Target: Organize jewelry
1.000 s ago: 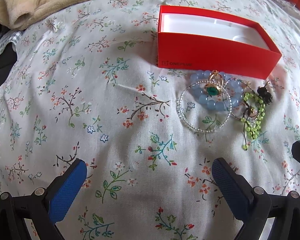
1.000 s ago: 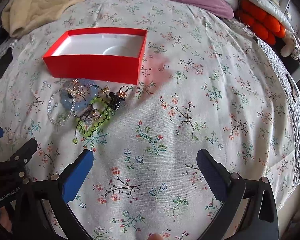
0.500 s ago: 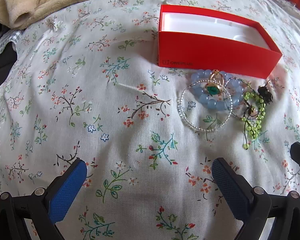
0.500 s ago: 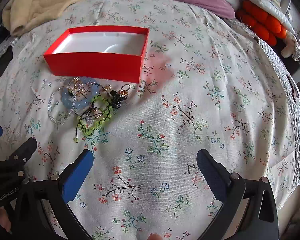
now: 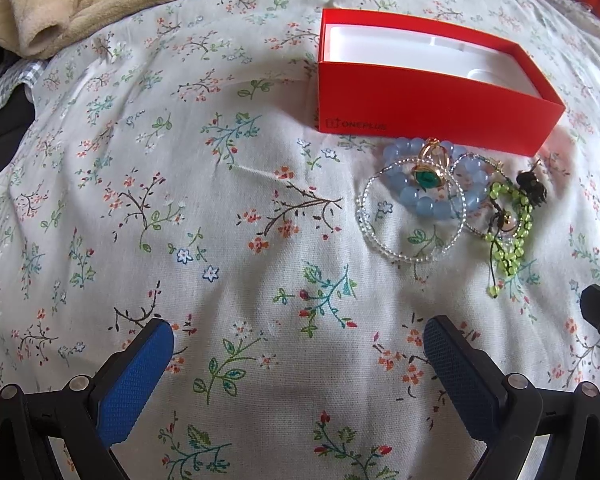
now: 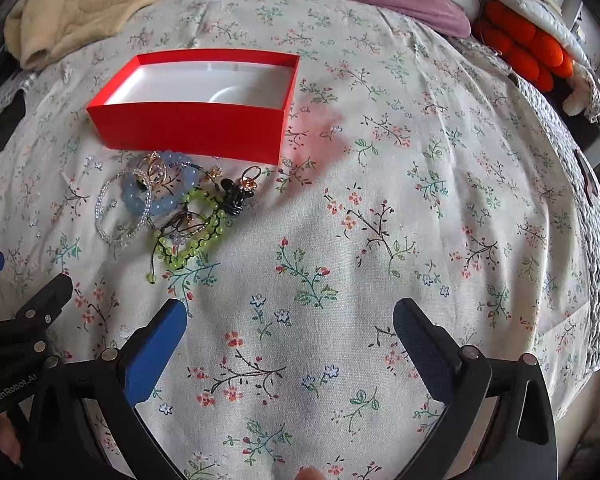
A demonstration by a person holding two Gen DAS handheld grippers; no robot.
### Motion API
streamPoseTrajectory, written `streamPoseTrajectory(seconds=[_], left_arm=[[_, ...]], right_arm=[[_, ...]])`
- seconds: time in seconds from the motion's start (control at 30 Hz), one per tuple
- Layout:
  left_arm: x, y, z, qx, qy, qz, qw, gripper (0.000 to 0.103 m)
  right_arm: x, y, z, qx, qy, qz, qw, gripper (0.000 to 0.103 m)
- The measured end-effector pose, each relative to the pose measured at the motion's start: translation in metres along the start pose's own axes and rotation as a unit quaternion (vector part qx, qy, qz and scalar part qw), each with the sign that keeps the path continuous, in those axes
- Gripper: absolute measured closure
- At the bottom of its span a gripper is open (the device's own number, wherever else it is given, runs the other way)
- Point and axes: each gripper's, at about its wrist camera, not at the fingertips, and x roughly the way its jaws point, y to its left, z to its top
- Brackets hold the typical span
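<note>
Nothing is sorted yet: the open red cardboard box (image 6: 188, 130) sits empty on the floral bedsheet (image 6: 380, 240), the tangled bead bracelets and rings (image 5: 448, 196) heaped just before it, while left tongs (image 5: 298, 356) and right tongs (image 6: 290, 340) hover spread, holding nothing.

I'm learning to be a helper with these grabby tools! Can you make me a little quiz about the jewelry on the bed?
1. True or false: the red box already holds some jewelry.
2. Which colour is the big-bead bracelet lying under the ring with the green stone? A) pale blue B) pink C) black
3. Fill in: the left tool and the right tool are both ____, holding nothing.

Key
1. False. Its white inside is bare; the pile lies on the flowered bedsheet in front of it.
2. A.
3. Open.
</note>
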Motion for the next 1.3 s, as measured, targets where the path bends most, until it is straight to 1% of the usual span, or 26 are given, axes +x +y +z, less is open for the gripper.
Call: streamPoseTrajectory(seconds=[0.27, 0.4, 0.73, 0.9, 1.03, 1.13, 1.23, 1.3], left_arm=[[0.000, 0.003, 0.001, -0.003, -0.001, -0.001, 1.0000, 0.001], [0.000, 0.004, 0.002, -0.003, -0.001, 0.005, 1.0000, 0.001], [0.001, 0.005, 0.006, -0.010, 0.001, -0.004, 0.9999, 0.001], [0.002, 0.004, 0.008, -0.010, -0.004, -0.011, 0.9999, 0.001], [0.005, -0.001, 0.011, 0.000, -0.022, -0.031, 0.9993, 0.001], [0.009, -0.006, 0.015, 0.008, -0.037, -0.053, 0.9979, 0.001], [0.016, -0.013, 0.019, 0.027, -0.051, -0.097, 0.9936, 0.007], [0.021, -0.019, 0.020, 0.044, -0.057, -0.116, 0.9907, 0.010]], right_arm=[[0.000, 0.000, 0.000, 0.000, 0.000, 0.000, 1.000, 0.000], [0.000, 0.000, 0.001, 0.000, 0.000, 0.000, 1.000, 0.000], [0.000, 0.001, 0.000, 0.000, 0.000, -0.001, 1.000, 0.000], [-0.001, 0.001, 0.002, -0.003, -0.002, -0.004, 1.000, 0.000], [-0.002, -0.005, 0.006, 0.001, -0.007, -0.008, 1.000, 0.000], [-0.004, -0.010, 0.009, 0.004, -0.011, -0.012, 1.000, 0.000], [-0.001, -0.017, 0.013, 0.010, -0.011, -0.014, 1.000, 0.000], [0.001, -0.022, 0.013, 0.015, -0.008, -0.013, 1.000, 0.000]])
